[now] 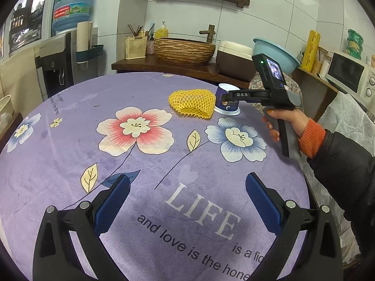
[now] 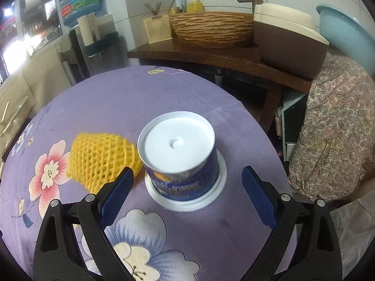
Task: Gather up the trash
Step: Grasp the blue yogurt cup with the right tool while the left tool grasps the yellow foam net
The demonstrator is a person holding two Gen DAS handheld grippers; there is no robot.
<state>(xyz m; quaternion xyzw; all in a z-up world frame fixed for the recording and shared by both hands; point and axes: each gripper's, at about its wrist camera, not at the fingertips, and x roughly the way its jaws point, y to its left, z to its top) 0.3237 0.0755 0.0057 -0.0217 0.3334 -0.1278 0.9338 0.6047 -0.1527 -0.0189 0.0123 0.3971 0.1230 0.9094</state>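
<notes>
Upturned cup sits just ahead between the right gripper's wide-apart jaws.

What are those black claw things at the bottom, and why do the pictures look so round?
They are grabbers with jaws, one in each of a person's hands. Each carries a wide-eyed camera looking along its jaws, which bends the picture round. One picture comes from the left gripper, the other from the right gripper. From the left view you see the person's hand holding the right one. On the purple flowered tablecloth lie a yellow foam net and an upside-down cup. Both jaws are open and hold nothing; the right ones are beside the cup.
</notes>
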